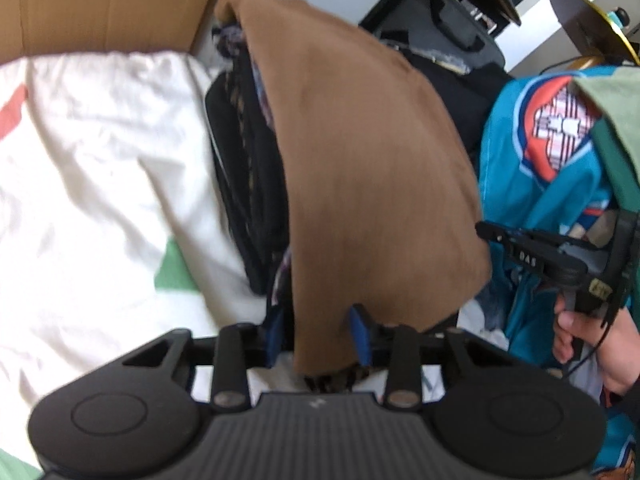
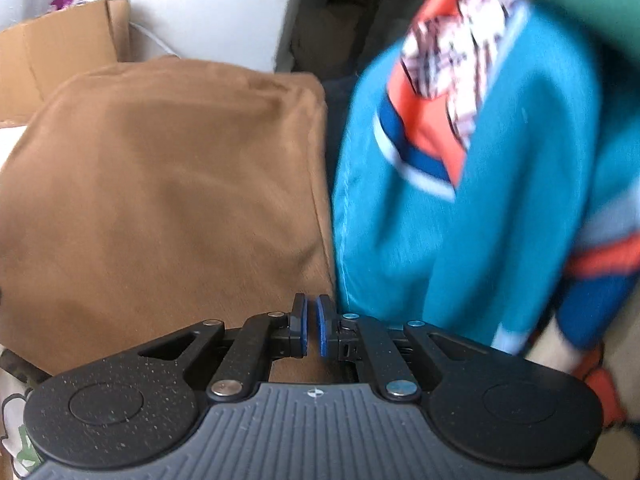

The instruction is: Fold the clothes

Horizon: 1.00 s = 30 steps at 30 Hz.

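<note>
One smooth brown folded garment point(image 1: 360, 168) is being held up over a white sheet point(image 1: 100, 168), its lower edge lying between the left gripper point(image 1: 320, 340)'s parted blue pads. Beside one teal-and-orange garment point(image 2: 480, 200), the right gripper point(image 2: 312, 330) is being kept nearly closed, empty.

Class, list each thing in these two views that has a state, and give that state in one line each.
brown garment: folded, lying on top of a clothes stack
left gripper: open, fingers astride the brown garment's edge
right gripper: shut, holding nothing
teal jersey: unfolded, rumpled
cardboard box: open
</note>
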Tool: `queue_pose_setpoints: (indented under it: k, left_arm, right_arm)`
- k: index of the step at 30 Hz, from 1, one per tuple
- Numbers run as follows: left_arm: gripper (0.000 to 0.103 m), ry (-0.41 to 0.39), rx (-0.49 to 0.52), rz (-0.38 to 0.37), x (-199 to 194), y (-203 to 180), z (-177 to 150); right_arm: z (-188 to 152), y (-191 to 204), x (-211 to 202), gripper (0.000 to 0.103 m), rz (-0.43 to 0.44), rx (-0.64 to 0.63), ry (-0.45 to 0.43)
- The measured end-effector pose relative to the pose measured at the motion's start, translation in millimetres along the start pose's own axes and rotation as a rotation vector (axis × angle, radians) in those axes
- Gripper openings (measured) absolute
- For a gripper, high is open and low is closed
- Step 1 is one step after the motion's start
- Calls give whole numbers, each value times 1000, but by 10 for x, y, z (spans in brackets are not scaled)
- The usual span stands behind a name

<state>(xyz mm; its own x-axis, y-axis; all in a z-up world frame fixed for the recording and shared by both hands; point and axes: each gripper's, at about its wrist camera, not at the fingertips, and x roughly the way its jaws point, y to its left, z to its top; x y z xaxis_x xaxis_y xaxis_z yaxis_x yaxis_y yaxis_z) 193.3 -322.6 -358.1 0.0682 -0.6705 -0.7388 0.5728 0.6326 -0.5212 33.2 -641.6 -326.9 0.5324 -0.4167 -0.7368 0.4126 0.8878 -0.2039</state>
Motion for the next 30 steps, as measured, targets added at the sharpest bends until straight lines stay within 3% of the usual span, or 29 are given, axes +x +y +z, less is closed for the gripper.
queue_pose_setpoints:
  k: [6,16,19,21,28,30]
  left_arm:
    - [8,9,-34,-12,-16,69,-117]
    - [6,69,-53,20,-188,83,-169]
    - [25,77,-64,48,-343,69,-145]
    - [50,67,-52,67,-472,39,-113]
    - [76,64,-39,145,-881,-26,3]
    - [81,59,-21,176,-998,-59,38]
  right_arm:
    - [-182,-13,-16,11,-7,22,32]
    - [-322,30,-197,11,25,73,79]
    - [-336,86,-276,14,44,90,92]
    - [-289,100,-270,24,67,109,104]
    - [-105,233,-459,42,117,141,109]
    - [-33,256,-507,58,138,165,132]
